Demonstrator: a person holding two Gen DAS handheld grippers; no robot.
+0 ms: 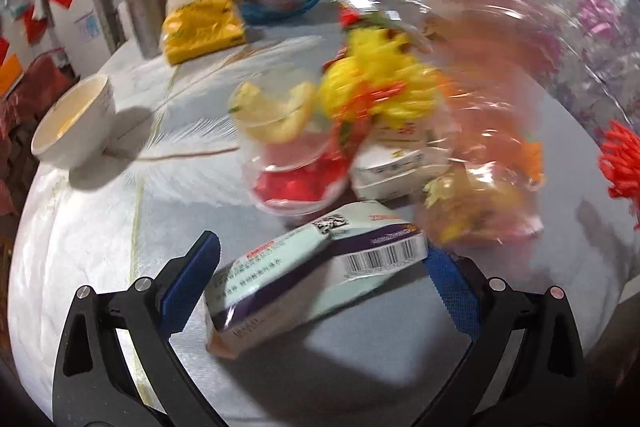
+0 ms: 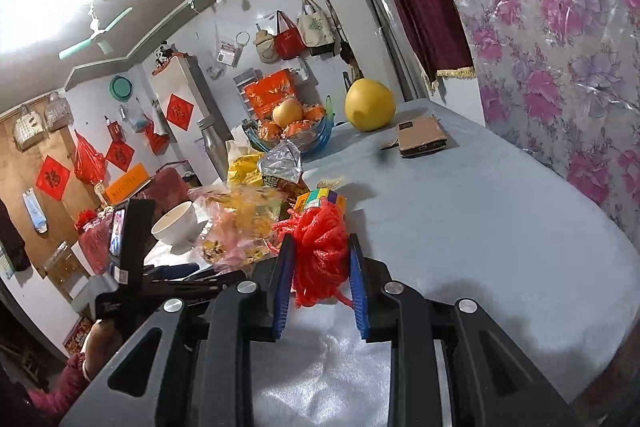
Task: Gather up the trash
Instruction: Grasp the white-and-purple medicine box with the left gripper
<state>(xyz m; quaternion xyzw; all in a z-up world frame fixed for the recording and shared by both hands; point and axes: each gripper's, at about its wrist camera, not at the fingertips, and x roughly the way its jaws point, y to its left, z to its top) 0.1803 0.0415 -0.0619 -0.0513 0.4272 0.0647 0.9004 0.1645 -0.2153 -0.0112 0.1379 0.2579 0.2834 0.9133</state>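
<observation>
Step in hand, by my judgement: gathering, with both grippers already loaded. No bin or bag for the trash shows in either view, so the next move calls for carrying both loads to whatever receptacle lies out of sight.

White bowl [image 1: 74, 119] stands near the surface's [image 1: 100, 247] left edge, clear of the work. Left gripper [image 1: 316, 281]: jaws fairly wide, the medicine box [image 1: 304, 275] lying tilted and skewed between them. The right pad touches the box's barcode end; contact on the left pad cannot be confirmed, so the hold looks loose and the box may slip. The gripper sits low over the surface's near edge, pointing toward the middle.

Just beyond the box, a heap of wrappers [image 1: 384, 95] and a clear cup [image 1: 288, 155] remain mid-surface, blurred.

Right gripper [image 2: 320, 267]: jaws part closed, clamping a wad of red netting [image 2: 320, 251] on both sides. It is raised above the near edge, angled toward the far end where a pomelo [image 2: 370, 105] rests.
</observation>
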